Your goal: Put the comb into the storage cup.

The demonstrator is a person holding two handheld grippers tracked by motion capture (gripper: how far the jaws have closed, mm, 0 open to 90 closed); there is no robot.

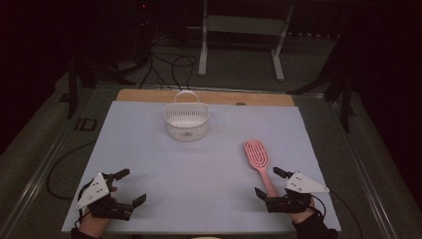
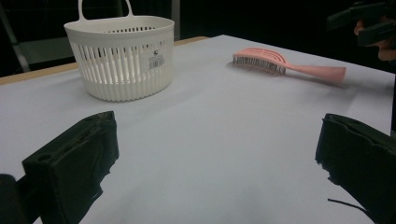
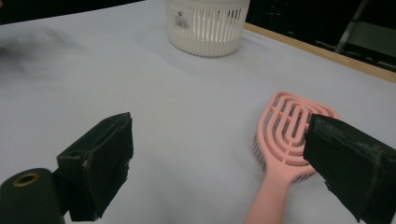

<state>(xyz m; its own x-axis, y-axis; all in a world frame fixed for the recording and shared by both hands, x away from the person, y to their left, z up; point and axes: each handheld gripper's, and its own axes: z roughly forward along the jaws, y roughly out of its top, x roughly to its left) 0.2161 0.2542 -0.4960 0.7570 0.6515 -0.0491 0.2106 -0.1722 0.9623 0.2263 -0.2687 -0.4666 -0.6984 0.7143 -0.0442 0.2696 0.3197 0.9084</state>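
Hairbrush (image 1: 258, 158) lies bristles-down on the white table cover (image 1: 149, 164), handle toward my right gripper (image 1: 271, 185), basket (image 1: 186, 121) well apart at the far side. Both grippers' jaws apart, holding nothing; left gripper (image 1: 130, 186) rests at the near left. Probably pre-grasp: next I'd close the right jaws on the handle.

Each hand-held claw was black, with two blunt, blocky jaws whose pads looked rough and worn at the edges. The left claw (image 1: 127, 186) and the right claw (image 1: 267, 182) each carried a pale grey three-cornered plate dotted with small dark screws. Thin black cables trailed from both. The person wore dark sleeves.
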